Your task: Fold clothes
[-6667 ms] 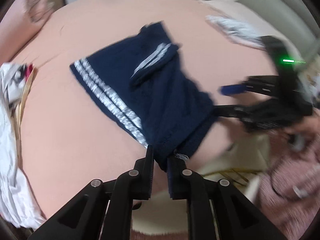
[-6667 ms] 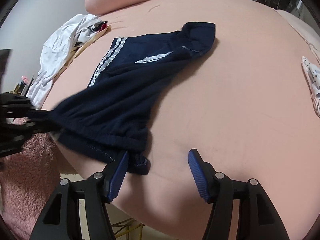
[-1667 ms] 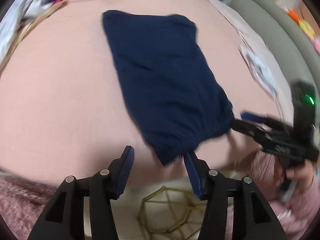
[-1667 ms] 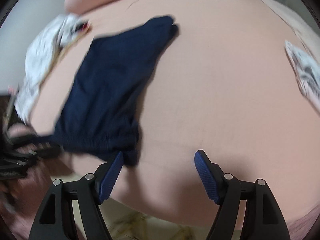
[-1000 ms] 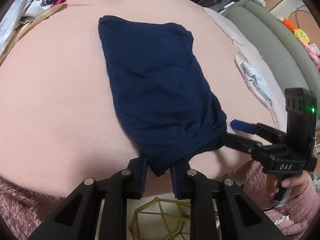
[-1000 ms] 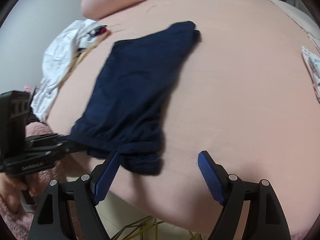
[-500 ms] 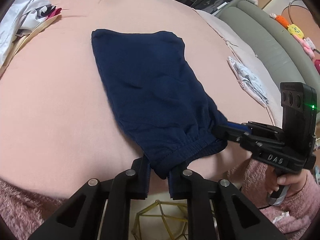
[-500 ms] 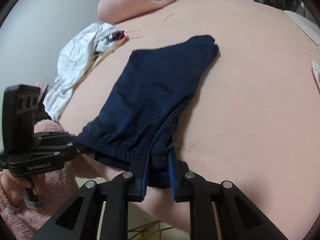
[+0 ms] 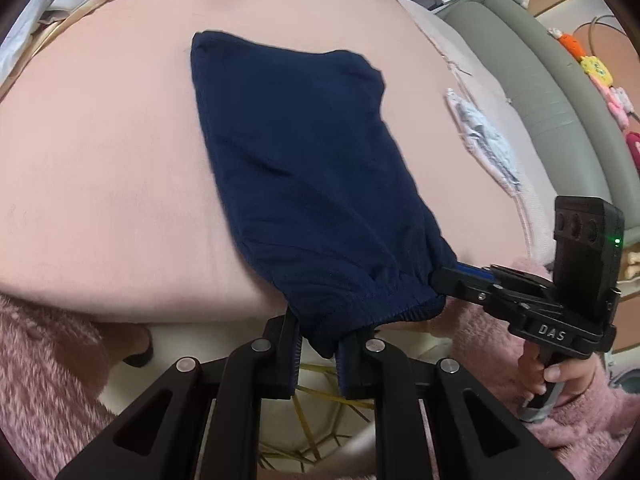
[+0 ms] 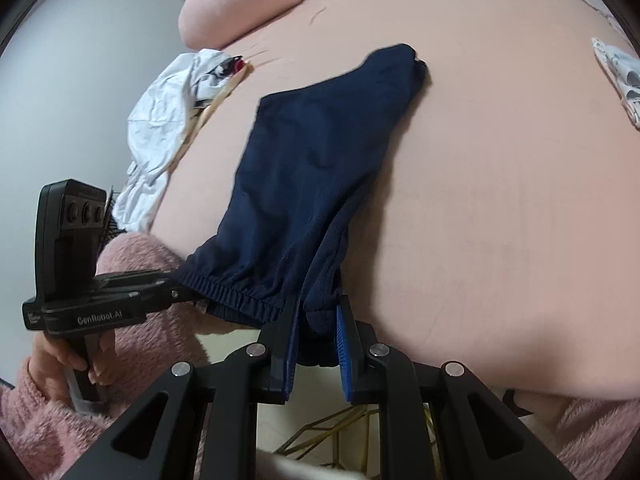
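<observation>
White crumpled clothes (image 10: 160, 120) are piled at the left edge of the pink bed (image 9: 100, 160), with a tan hanger-like strip beside them; a pink bunched blanket (image 10: 240, 4) is seen at the far left corner. A pink fuzzy sleeve (image 10: 132, 256) is seen just below the left edge, behind the left gripper (image 9: 318, 354). The navy shorts (image 9: 304, 168) are laid folded lengthwise on the bed, leg hems toward the far side, elastic waistband hanging over the near edge. The left gripper is clamped on the waistband's left end, pads pressed onto the bunched fabric. The right gripper (image 10: 316, 344) is clamped on the waistband's right end; its jaws have just been closing, and fabric is pinched between the blue pads (image 10: 343, 344). The waistband is stretched between the two grippers, slightly off the mattress at the near edge. The right hand (image 9: 560, 376) is seen wrapped round its handle, a green light lit on the black block above. A small pale patterned cloth (image 9: 484, 140) is left lying flat near the right edge of the bed, well apart from the shorts. A grey-green padded bed frame (image 9: 540, 80) with small toys is seen past the right edge. A gold wire frame (image 9: 320, 420) is seen on the floor under the near edge. The path over the shorts is unobstructed.
</observation>
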Demonstrator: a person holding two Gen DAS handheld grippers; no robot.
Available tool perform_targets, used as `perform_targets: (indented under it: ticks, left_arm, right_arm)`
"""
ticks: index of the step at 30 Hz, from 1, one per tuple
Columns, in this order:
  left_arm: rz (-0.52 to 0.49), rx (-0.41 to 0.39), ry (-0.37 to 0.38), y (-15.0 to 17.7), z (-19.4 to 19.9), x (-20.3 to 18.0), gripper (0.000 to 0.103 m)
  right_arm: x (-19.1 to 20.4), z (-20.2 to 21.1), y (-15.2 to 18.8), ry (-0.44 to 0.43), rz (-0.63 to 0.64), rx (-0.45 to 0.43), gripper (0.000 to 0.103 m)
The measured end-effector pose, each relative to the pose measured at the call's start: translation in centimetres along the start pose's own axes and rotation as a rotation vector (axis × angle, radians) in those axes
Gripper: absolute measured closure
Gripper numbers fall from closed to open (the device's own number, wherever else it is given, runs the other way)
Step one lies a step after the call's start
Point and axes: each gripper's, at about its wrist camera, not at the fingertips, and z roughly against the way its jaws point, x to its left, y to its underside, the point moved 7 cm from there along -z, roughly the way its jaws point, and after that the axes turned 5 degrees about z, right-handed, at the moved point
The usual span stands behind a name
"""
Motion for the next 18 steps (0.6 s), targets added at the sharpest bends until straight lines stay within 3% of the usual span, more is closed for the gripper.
perform_targets:
  ticks: [6, 10, 18]
  left_arm:
    - [0.070, 0.040, 0.048, 0.3, 1.0, 0.2, 0.091]
    - [0.174, 0.055, 0.131, -2.0, 0.2, 0.5, 0.091]
    - [0.165, 0.019, 0.158, -8.5, 1.0, 1.3, 0.091]
  right_arm:
    - [0.4, 1.2, -0.4, -0.037, -0.029, -0.018, 0.087]
    - [-0.1, 0.9, -1.6, -0.092, -0.097, -0.019, 0.087]
    - [-0.5, 0.4, -8.7, -0.101, -0.086, -0.068, 0.087]
